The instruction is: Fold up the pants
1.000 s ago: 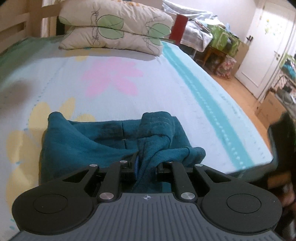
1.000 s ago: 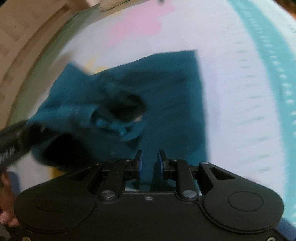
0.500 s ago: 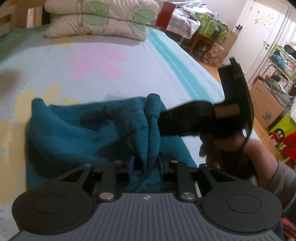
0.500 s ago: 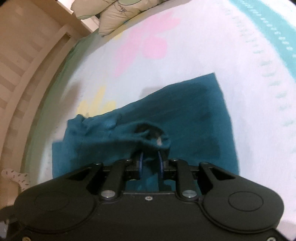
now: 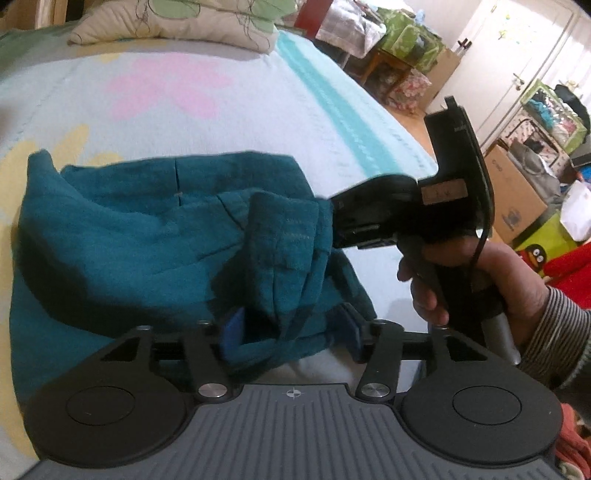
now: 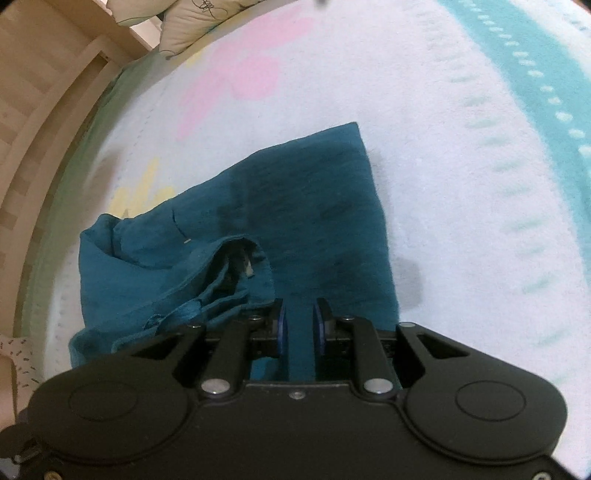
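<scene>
The teal pants lie bunched on the bed, on a pale blanket printed with pink and yellow flowers and a turquoise stripe. In the right wrist view the pants spread as a folded slab across the middle of the blanket, one straight edge toward the stripe, a rumpled, gathered part toward the wooden bed frame.

The left tongs are opening: their blue pads stand spread, and a hanging fold of teal cloth sits between them without being squeezed. That fold rises up to the right tongs, which come in from the right side of the left wrist view and hold the raised cloth at their tip, where the fabric covers the fingers. A hand in a striped sleeve grips the handle of those right tongs.

In the right wrist view the right tongs are drawn close together, pinching a strip of teal cloth between their blue pads. The cloth runs from there forward into the rest of the pants.

Pillows lie at the head of the bed. Beyond the bed's far side stand boxes and a white door.
</scene>
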`<action>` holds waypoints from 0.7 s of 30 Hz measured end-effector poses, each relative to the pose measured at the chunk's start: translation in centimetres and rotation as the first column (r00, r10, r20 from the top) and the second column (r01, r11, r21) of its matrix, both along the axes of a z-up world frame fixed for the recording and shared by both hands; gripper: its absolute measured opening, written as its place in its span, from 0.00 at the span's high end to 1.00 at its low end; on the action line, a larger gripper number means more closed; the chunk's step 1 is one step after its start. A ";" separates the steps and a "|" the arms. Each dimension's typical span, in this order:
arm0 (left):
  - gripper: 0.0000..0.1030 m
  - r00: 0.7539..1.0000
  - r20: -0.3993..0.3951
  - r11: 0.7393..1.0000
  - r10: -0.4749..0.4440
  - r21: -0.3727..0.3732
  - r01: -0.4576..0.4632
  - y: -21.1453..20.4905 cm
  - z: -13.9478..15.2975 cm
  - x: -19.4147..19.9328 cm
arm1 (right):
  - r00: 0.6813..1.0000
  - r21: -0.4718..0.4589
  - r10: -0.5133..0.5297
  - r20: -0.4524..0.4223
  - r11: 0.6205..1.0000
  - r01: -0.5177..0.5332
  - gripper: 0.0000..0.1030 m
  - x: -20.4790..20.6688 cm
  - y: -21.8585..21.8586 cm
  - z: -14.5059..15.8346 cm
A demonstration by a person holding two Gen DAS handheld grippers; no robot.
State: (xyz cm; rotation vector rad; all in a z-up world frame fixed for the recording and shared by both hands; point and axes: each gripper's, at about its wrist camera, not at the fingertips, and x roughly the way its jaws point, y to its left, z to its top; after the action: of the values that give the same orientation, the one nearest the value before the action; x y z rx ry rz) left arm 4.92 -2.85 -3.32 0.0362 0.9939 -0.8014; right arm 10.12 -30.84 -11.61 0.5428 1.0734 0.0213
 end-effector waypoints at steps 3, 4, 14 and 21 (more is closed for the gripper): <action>0.49 0.998 0.065 1.000 -0.004 -0.005 0.005 0.0 1.0 -0.9 | 1.000 -0.032 -0.007 0.002 0.999 0.007 0.73 -0.2 0.1 -0.1; 0.49 0.995 0.095 1.000 -0.013 -0.004 0.014 0.0 1.5 -1.2 | 1.000 -0.034 -0.013 0.002 0.999 0.013 0.73 -0.5 -0.1 0.1; 0.48 0.984 0.164 0.996 0.074 0.026 -0.079 2.3 2.2 0.0 | 0.996 -0.044 -0.071 0.059 0.996 0.073 0.66 -1.0 -0.2 1.8; 0.48 0.979 0.096 0.965 0.181 0.173 -0.195 3.9 -1.4 2.9 | 0.988 0.042 -0.040 0.147 0.999 0.034 0.39 -1.2 0.9 3.0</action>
State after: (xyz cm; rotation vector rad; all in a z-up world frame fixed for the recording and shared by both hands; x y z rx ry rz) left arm 7.77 1.09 -4.77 0.1281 0.9769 -0.5298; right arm 8.95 -29.98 -8.57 0.5876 0.9195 0.0501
